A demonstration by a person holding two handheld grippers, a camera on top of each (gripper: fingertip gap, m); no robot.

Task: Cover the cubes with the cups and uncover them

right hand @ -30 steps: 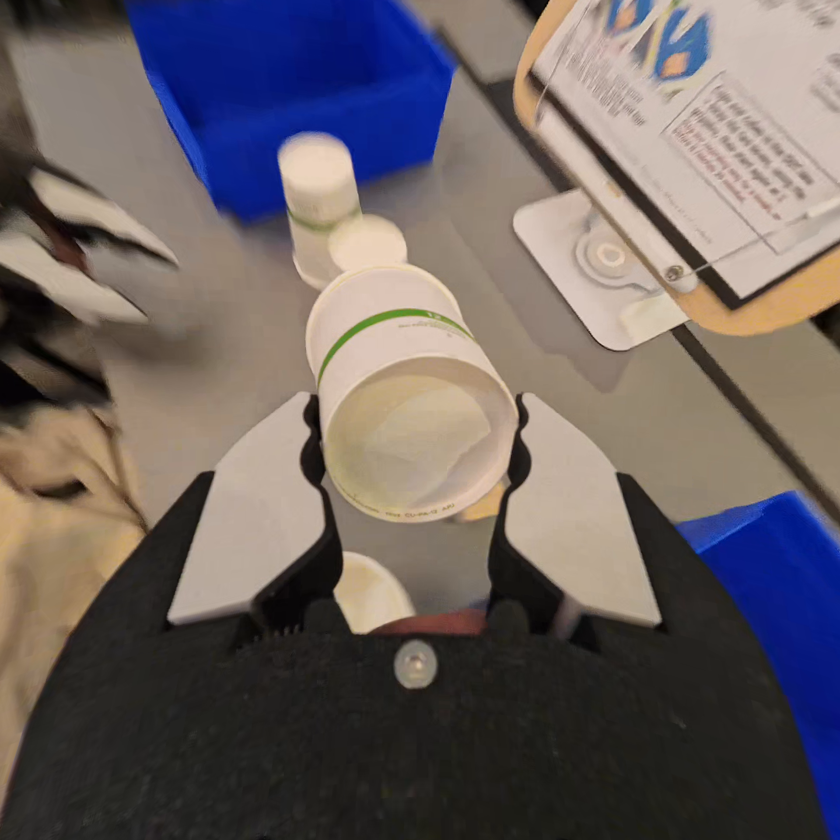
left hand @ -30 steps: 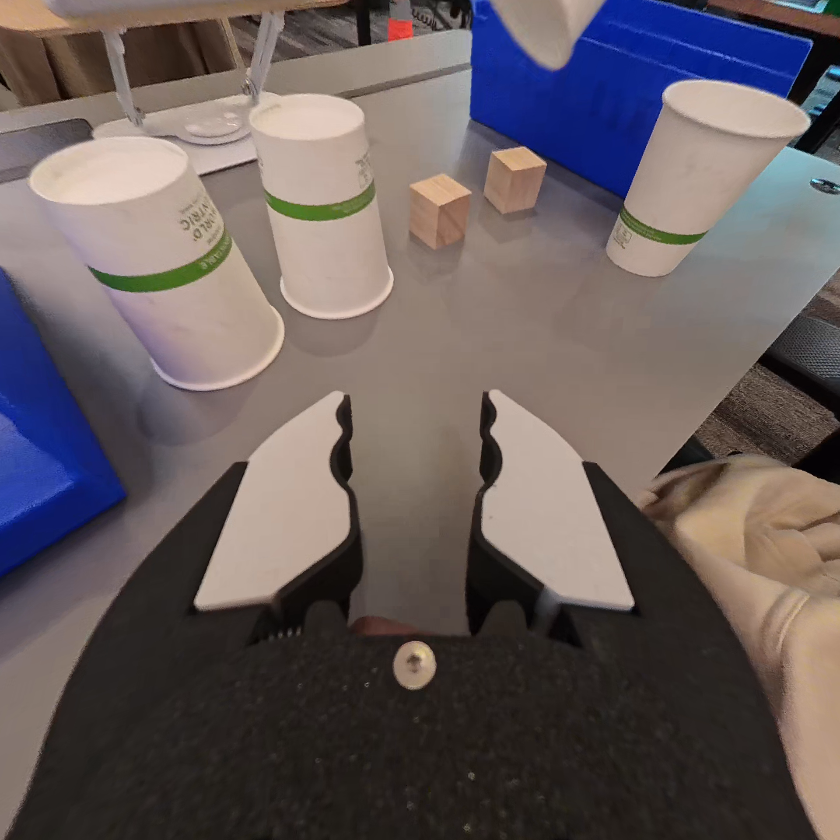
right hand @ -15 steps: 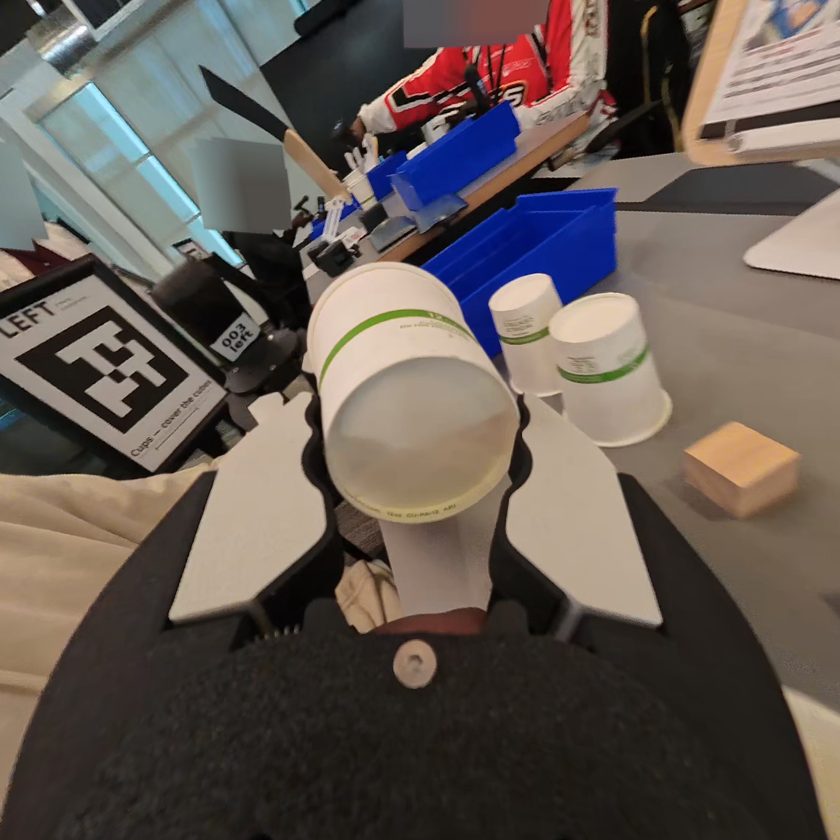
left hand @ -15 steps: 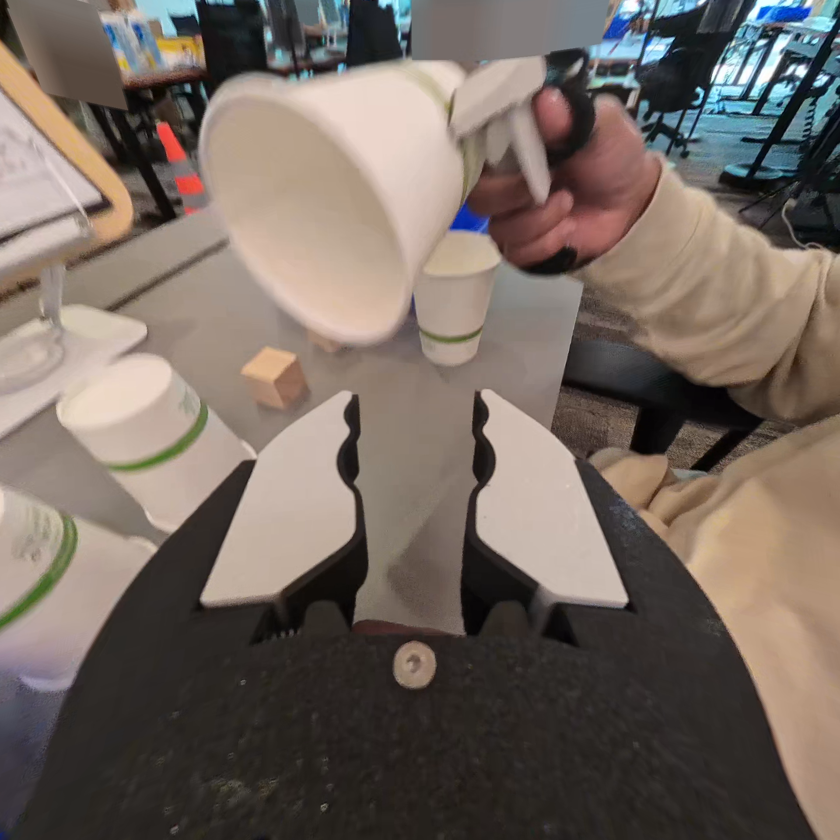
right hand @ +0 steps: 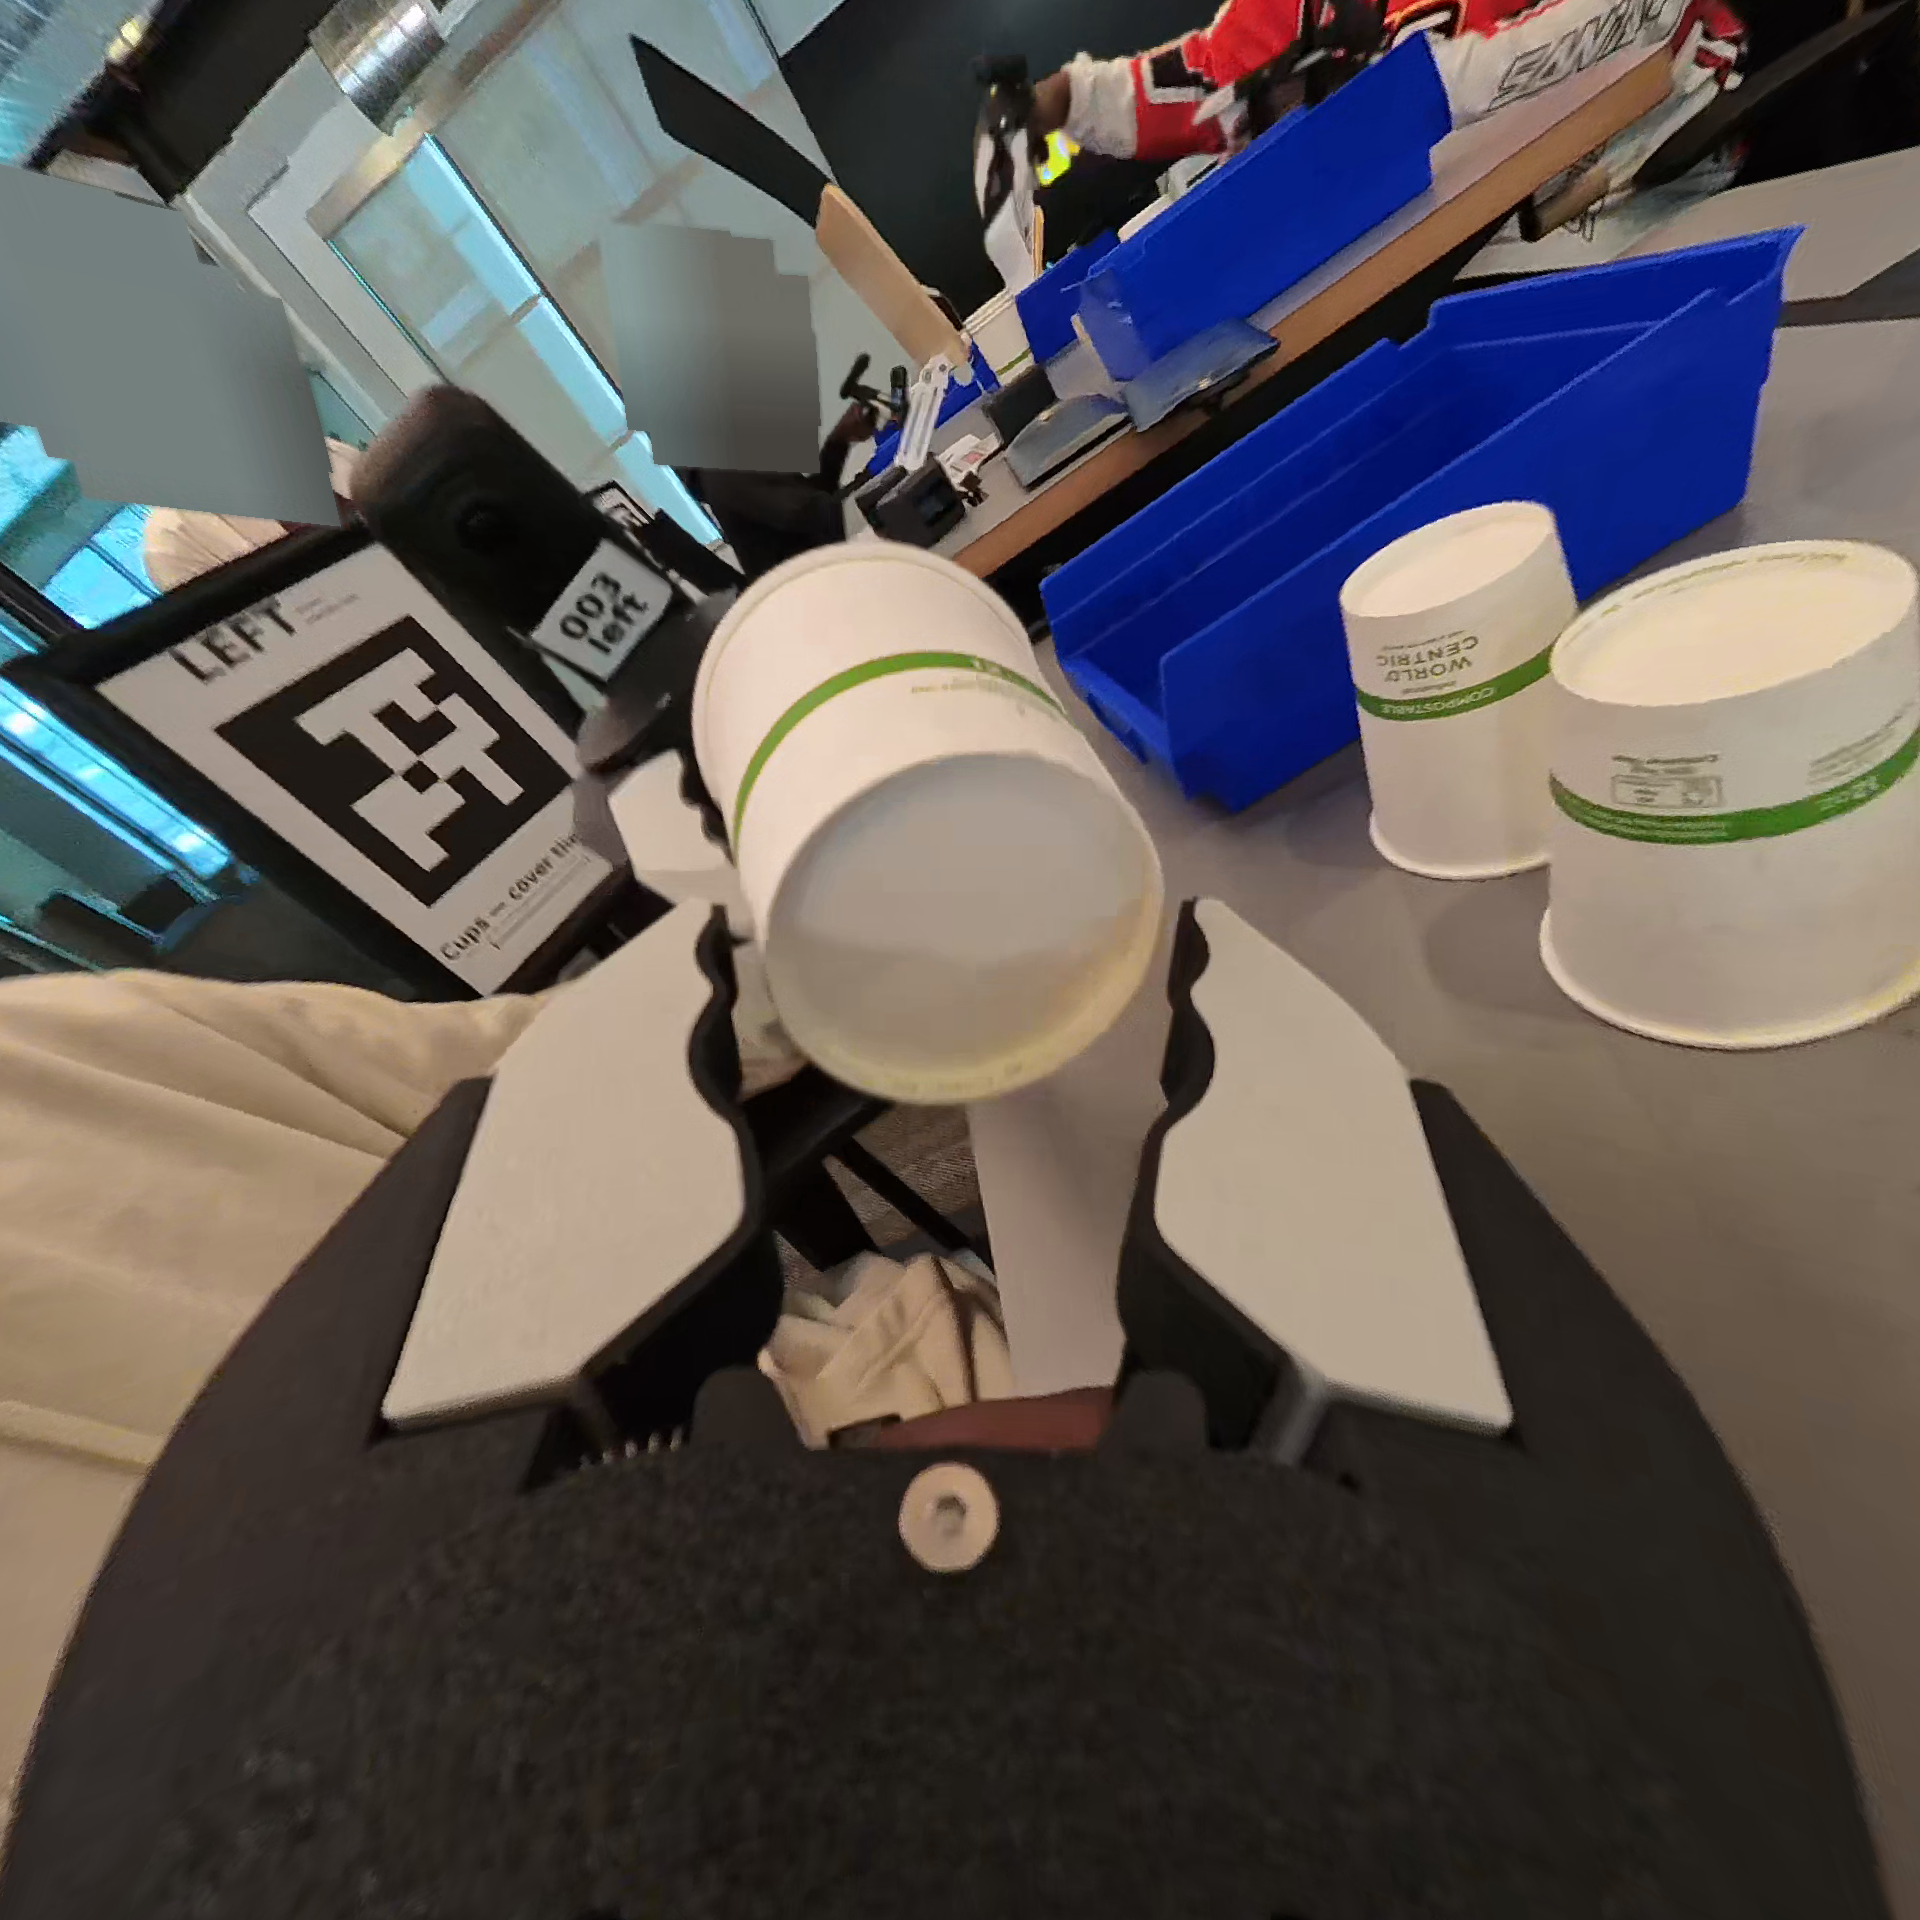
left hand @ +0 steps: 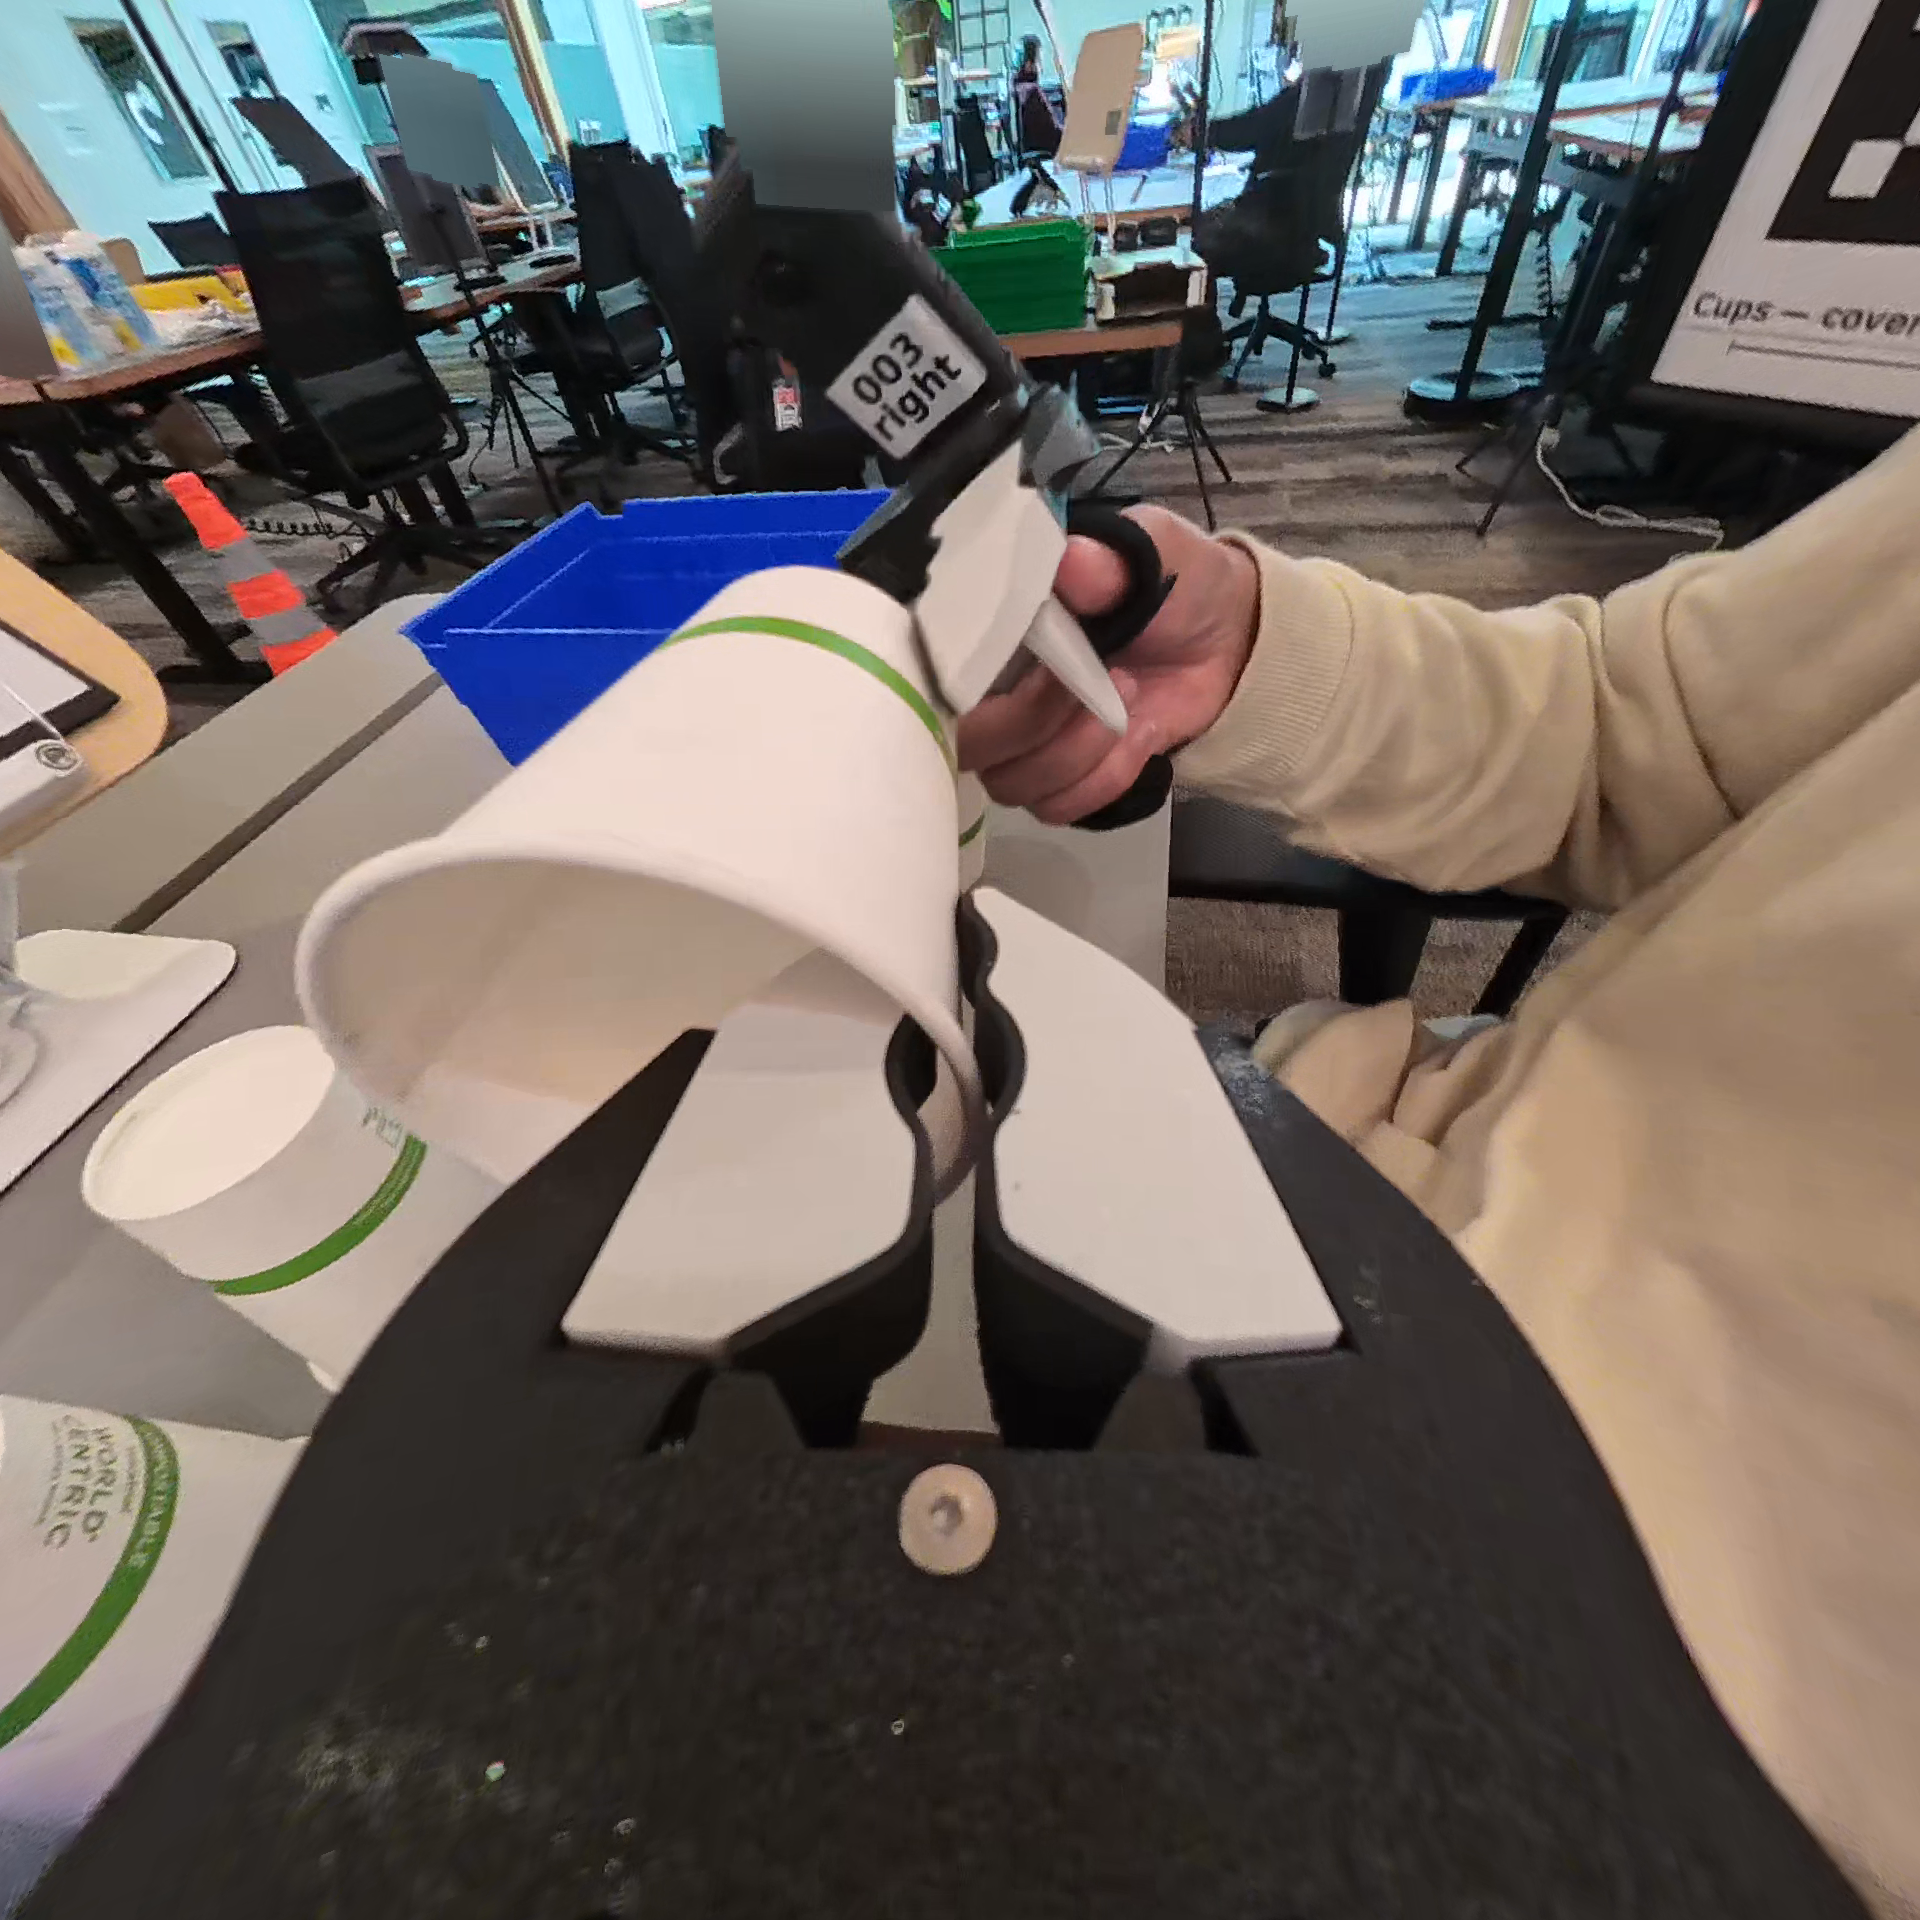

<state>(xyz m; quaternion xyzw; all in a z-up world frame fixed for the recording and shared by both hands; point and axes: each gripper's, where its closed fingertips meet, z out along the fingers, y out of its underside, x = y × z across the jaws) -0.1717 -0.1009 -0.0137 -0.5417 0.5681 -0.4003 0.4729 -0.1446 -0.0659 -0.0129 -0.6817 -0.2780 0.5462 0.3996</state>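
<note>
A white paper cup with a green band [left hand: 665,831] hangs tilted in the air, mouth down to the left. My left gripper [left hand: 956,997] is shut on its rim wall. In the right wrist view the cup's base [right hand: 961,925] faces the camera. My right gripper [right hand: 951,904] stands around that base, jaws apart, with a thin gap on each side. It also shows in the left wrist view [left hand: 966,623], held by a hand. Two more cups stand upside down on the grey table [right hand: 1455,1143]: one nearer [right hand: 1725,790], one behind [right hand: 1455,686]. No cubes are in view.
A blue bin [left hand: 623,592] stands at the back of the table and another blue bin [right hand: 1507,436] beyond the upturned cups. A clipboard stand with a white base [left hand: 104,997] is at the far left. A cream sleeve [left hand: 1558,727] fills the right side.
My left gripper has closed on the cup's rim. The cup has shifted up and slightly away between the right gripper's fingers, which no longer press on it.
</note>
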